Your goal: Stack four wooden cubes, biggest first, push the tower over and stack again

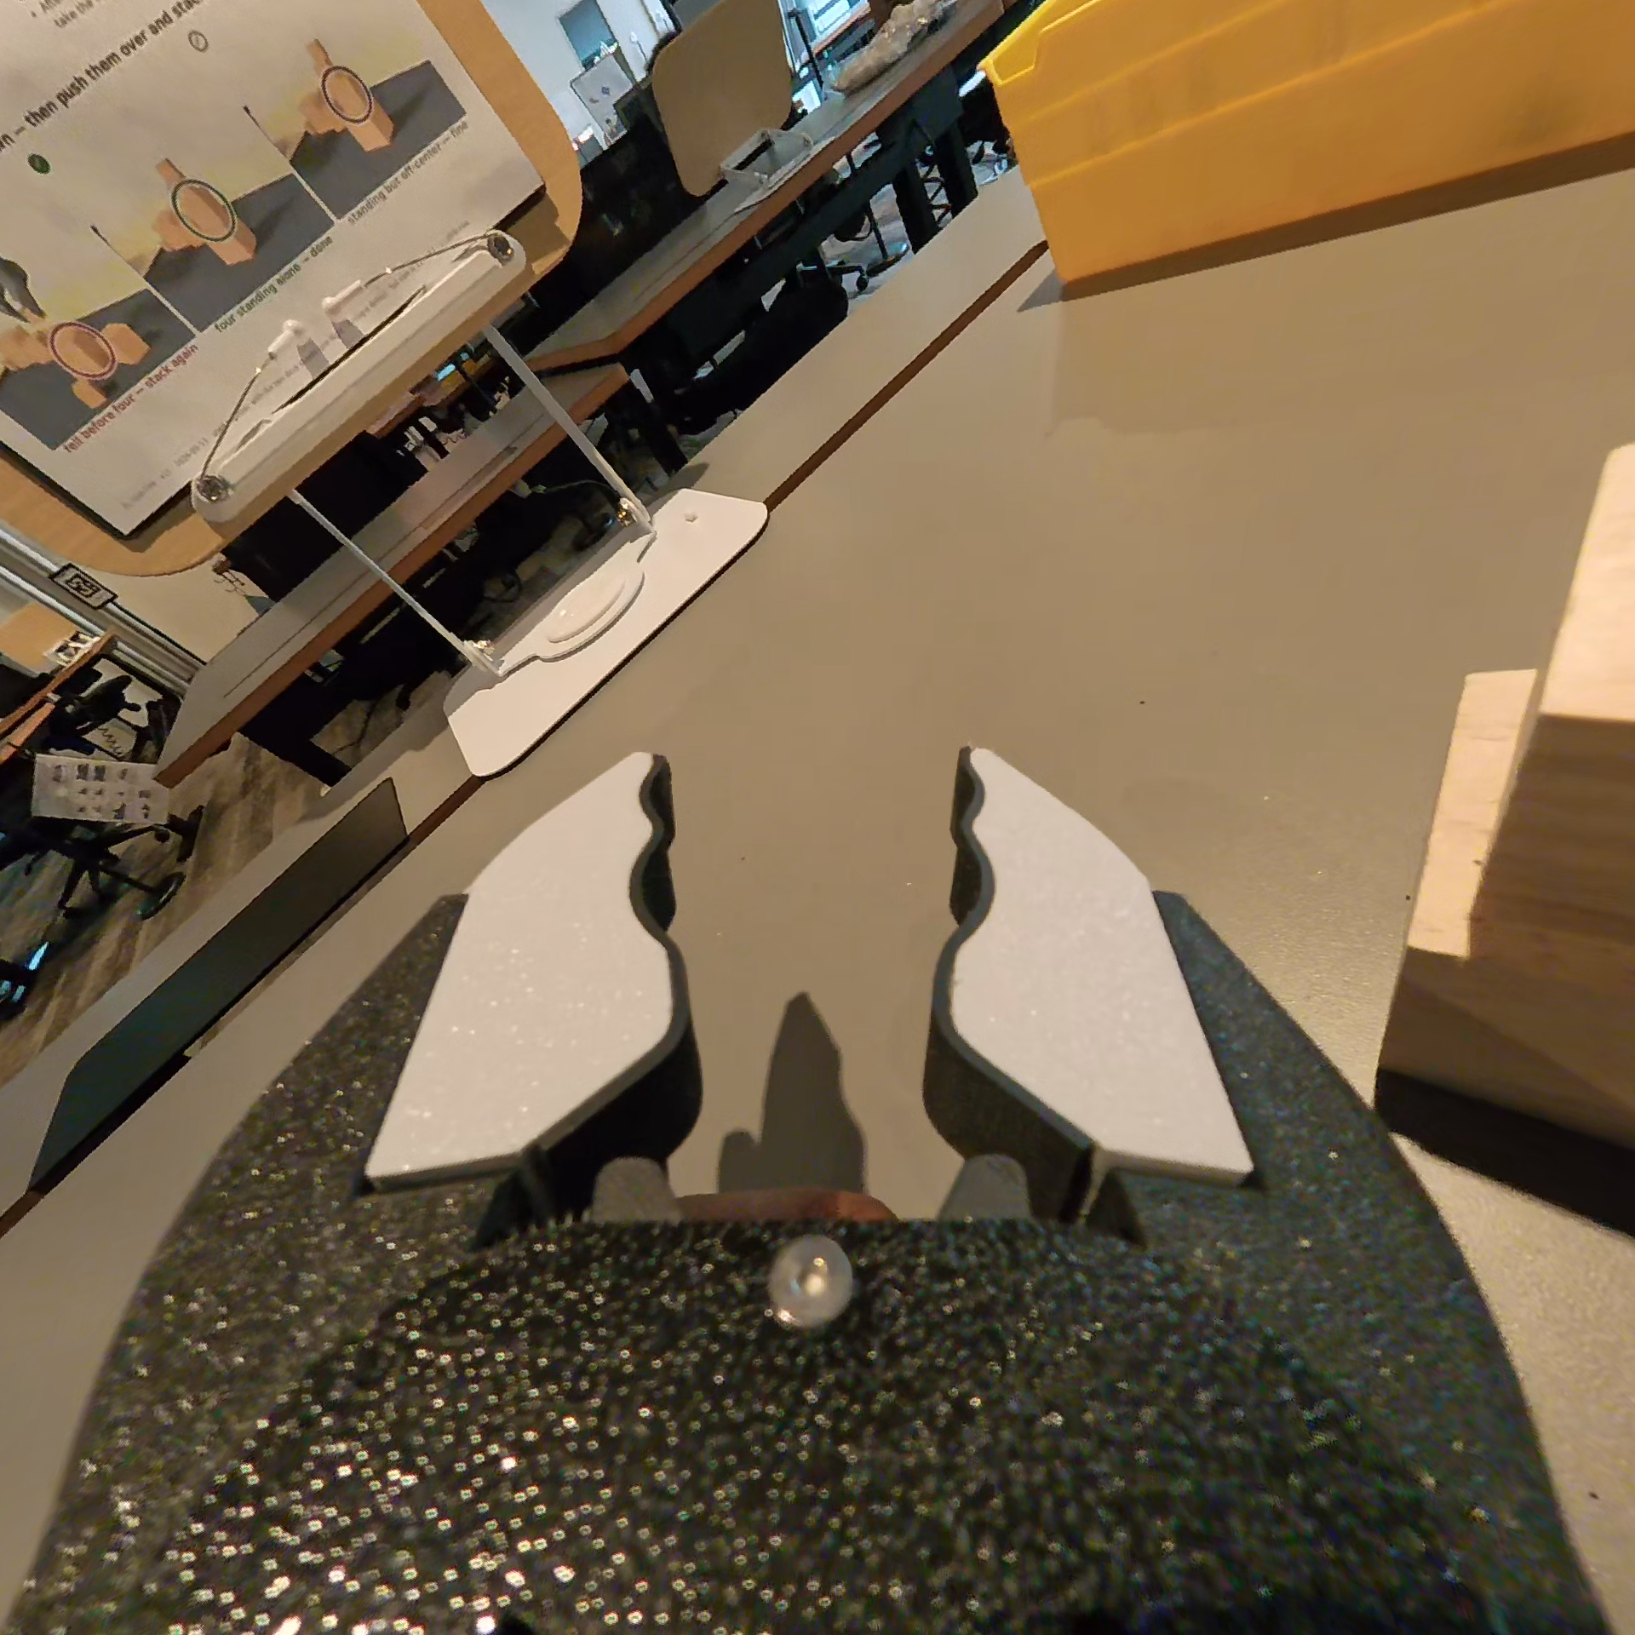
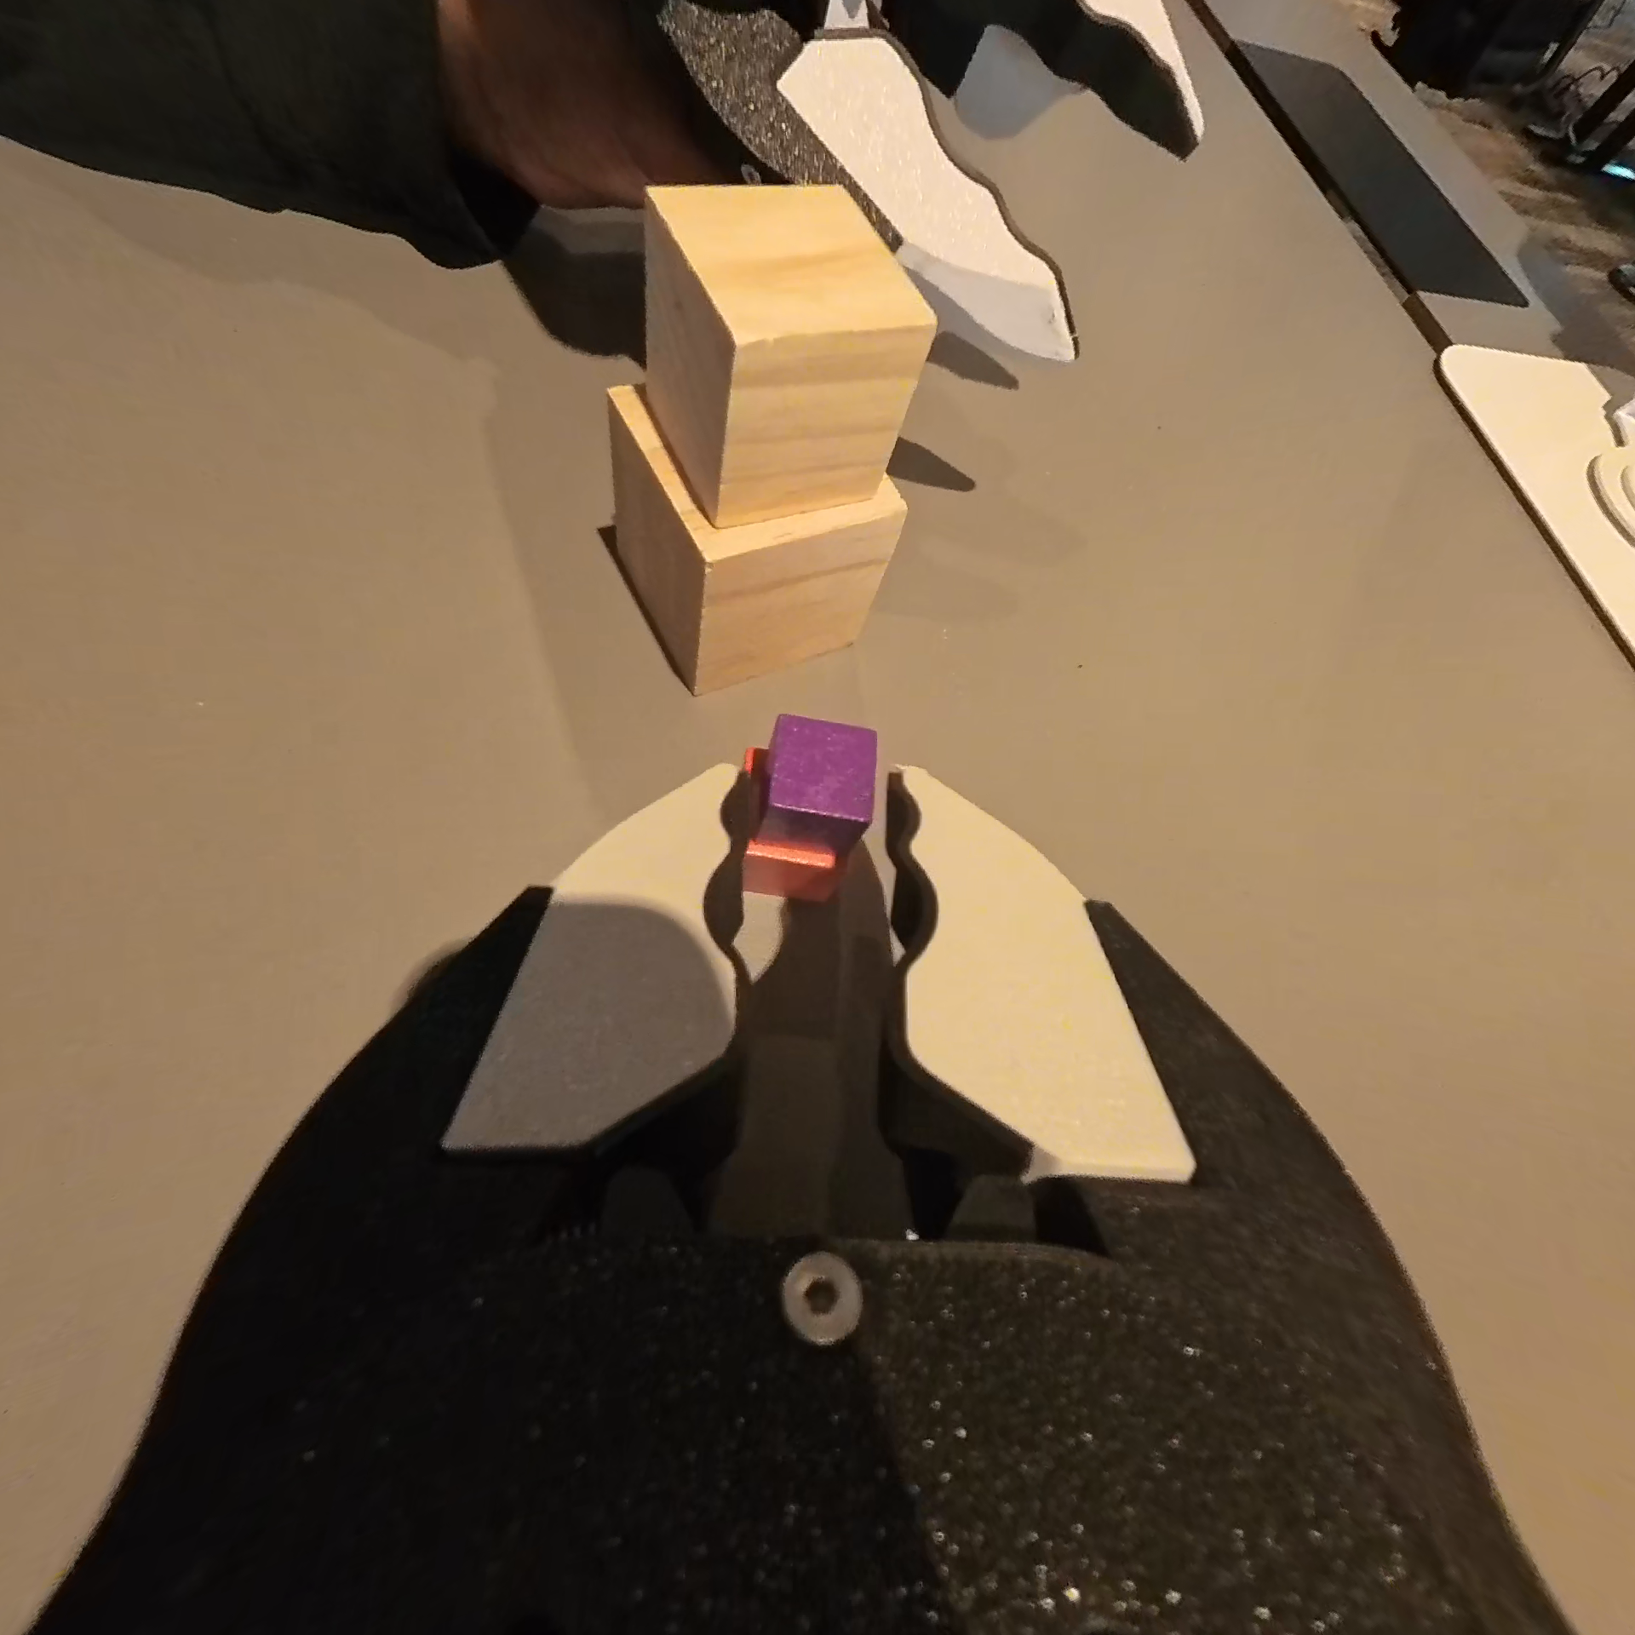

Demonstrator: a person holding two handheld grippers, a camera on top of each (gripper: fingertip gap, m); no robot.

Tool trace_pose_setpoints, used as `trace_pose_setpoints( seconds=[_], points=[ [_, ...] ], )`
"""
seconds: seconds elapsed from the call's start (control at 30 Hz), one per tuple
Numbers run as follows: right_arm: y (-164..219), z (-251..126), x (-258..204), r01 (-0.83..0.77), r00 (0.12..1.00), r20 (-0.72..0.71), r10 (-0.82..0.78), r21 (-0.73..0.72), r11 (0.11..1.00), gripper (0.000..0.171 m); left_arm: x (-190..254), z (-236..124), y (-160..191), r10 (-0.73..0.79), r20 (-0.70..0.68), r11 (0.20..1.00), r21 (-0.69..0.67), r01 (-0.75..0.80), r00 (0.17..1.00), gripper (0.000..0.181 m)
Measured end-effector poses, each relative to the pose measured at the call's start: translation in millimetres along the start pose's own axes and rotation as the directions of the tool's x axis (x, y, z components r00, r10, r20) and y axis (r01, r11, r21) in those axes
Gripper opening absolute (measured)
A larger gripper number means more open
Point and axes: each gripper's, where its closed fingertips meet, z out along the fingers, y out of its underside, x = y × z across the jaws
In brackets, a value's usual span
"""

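The right gripper (image 2: 809,787) grips a purple cube (image 2: 818,779) stacked on a red cube (image 2: 787,871). The left gripper (image 1: 809,779) hangs open over the desk (image 1: 1150,531). An illustrated instruction sheet (image 1: 221,221) bears printed writing.

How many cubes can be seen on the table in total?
4. The largest plain wooden cube sits on the table, a smaller plain cube on top of it. Nearer, a purple cube sits on an orange cube, between the right gripper fingers. Others may be hidden.

A grey surface (image 2: 265,548) carries the large wooden cube (image 2: 752,593). Near that cube sit a red cube (image 2: 783,871), a white stand base (image 1: 610,619) and a yellow bin (image 1: 1309,133).
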Motion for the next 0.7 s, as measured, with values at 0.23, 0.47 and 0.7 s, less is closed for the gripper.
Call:
trace_pose_setpoints(
  seconds=[0.23,0.47,0.7],
  points=[
    [-0.2,0.2,0.6,0.007,1.000,-0.010,-0.007,0.000,1.000,0.030,2.0,0.2,0.8,0.017,-0.004,1.000,-0.007,-0.017,1.000,0.059],
    [-0.4,0.1,-0.4,0.014,1.000,-0.011,-0.014,0.001,1.000,0.031,3.8,0.5,1.3,0.033,-0.007,0.999,-0.012,-0.033,0.999,0.057],
    [-0.4,0.5,-4.2,0.040,0.999,-0.003,-0.040,-0.004,0.999,0.038,4.7,0.8,1.9,0.042,-0.008,0.999,-0.017,-0.042,0.999,0.057]
  ],
)
